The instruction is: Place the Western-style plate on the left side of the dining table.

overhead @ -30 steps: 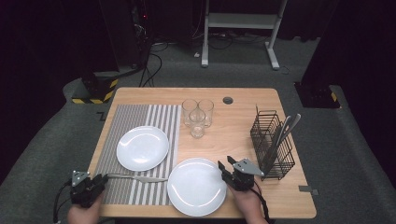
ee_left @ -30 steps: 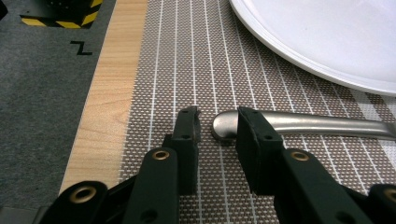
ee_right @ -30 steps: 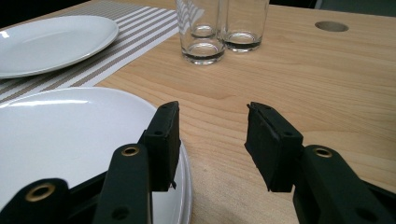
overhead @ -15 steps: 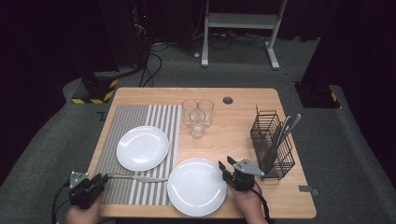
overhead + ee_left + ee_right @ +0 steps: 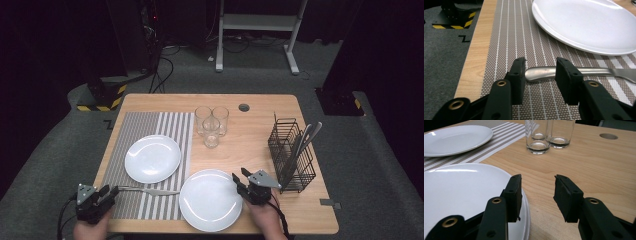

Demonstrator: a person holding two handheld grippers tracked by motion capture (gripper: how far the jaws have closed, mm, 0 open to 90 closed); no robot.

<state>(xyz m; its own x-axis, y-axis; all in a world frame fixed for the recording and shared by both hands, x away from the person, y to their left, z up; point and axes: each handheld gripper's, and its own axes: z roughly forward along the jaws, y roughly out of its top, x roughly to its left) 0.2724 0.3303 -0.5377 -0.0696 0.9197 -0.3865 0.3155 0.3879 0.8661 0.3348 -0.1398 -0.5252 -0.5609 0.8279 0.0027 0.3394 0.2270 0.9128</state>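
Note:
A steel knife (image 5: 150, 191) lies on the striped placemat (image 5: 142, 132), in front of a white plate (image 5: 152, 158). My left gripper (image 5: 111, 191) is at the mat's near left corner. Its jaws (image 5: 541, 65) have just been opening and stand on either side of the knife's handle end (image 5: 541, 72), with the pads off it. A second white plate (image 5: 211, 200) sits on bare wood at the front. My right gripper (image 5: 239, 174) is open at that plate's right edge, one jaw over the rim (image 5: 525, 212), with nothing between the jaws (image 5: 538, 180).
Three clear glasses (image 5: 211, 125) stand grouped mid-table. A black wire cutlery basket (image 5: 292, 155) holding several utensils stands at the right, close behind my right gripper. A round cable hole (image 5: 244, 107) is near the far edge. Beyond the table's edges is dark carpet.
The left gripper's jaws look slightly wider apart at the knife's handle end. The knife, both plates and the right gripper have not moved.

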